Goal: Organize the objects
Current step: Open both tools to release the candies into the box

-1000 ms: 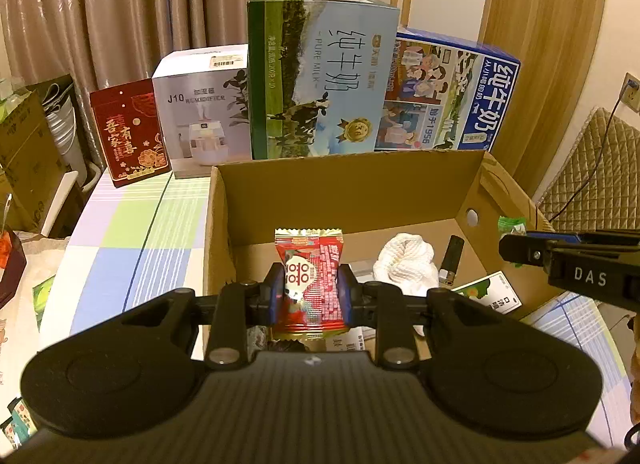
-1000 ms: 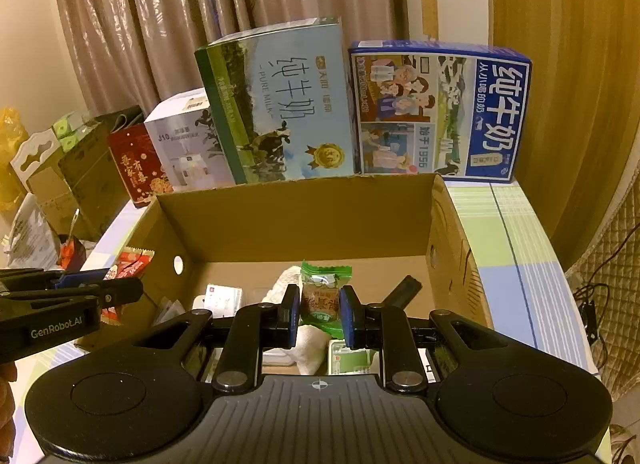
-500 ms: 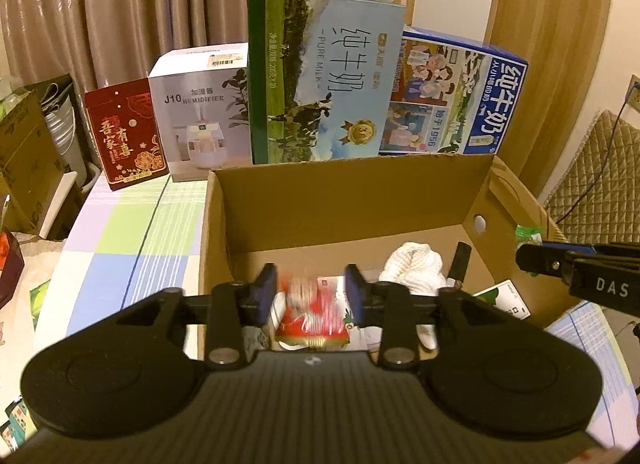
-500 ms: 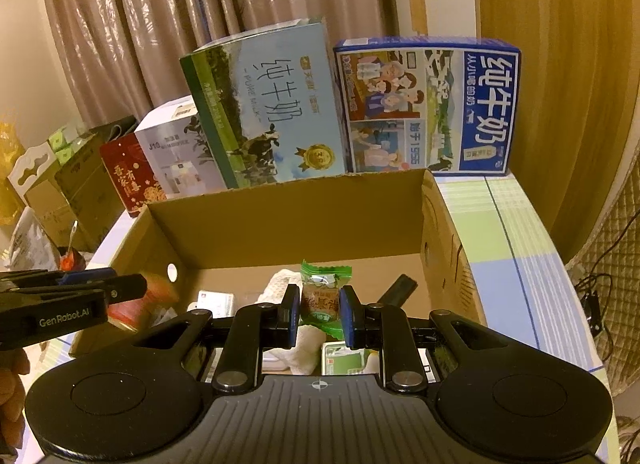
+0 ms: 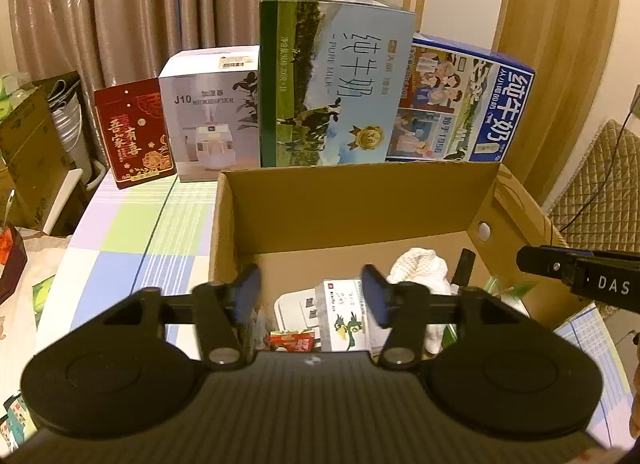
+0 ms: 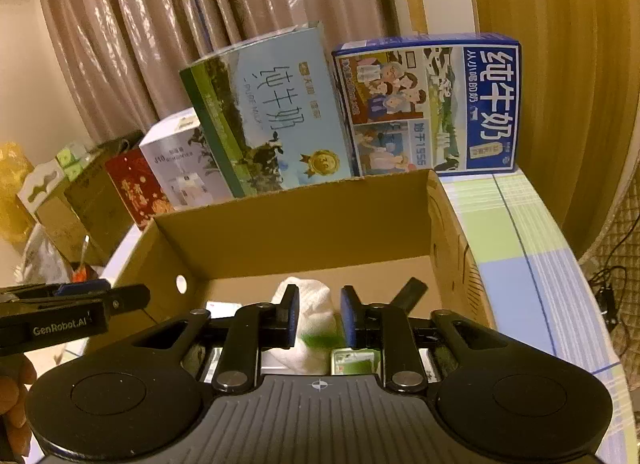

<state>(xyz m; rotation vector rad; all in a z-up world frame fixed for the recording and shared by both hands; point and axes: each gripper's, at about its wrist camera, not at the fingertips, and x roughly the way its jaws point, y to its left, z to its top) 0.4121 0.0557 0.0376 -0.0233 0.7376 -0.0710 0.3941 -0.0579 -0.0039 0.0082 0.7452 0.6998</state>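
The left claw (image 5: 311, 296) hangs over the near left part of the open brown cardboard box (image 5: 352, 200), its blue-padded jaws spread wide, having just been opening, with nothing between them. Below the gap, the red foil snack packet (image 5: 291, 341) lies on the box floor against the near edge, just beside a white card printed with a green bird (image 5: 344, 318).

The right claw (image 6: 319, 316) sits over the near right part of the same box. Its jaws have just been opening too and now stand a little apart; a blurred green packet (image 6: 320, 338) shows low in the gap, and whether the pads touch it cannot be told. Behind it lie a crumpled white cloth (image 6: 310, 300) and a slim black stick-shaped object (image 6: 410, 291) leaning toward the box's right wall.

The box walls rise on all sides, so the only open way in or out is from above. Its far rim stands close in front of a tall green-and-pale-blue milk carton box (image 5: 336, 80) and a blue milk carton box lying on its side (image 5: 464, 104). To the left stand a white humidifier box (image 5: 212, 112) and a dark red gift box (image 5: 134, 132). The checked pastel cloth of the desk (image 5: 132, 240) lies bare left of the box, and another bare strip runs along its right side (image 6: 520, 248).
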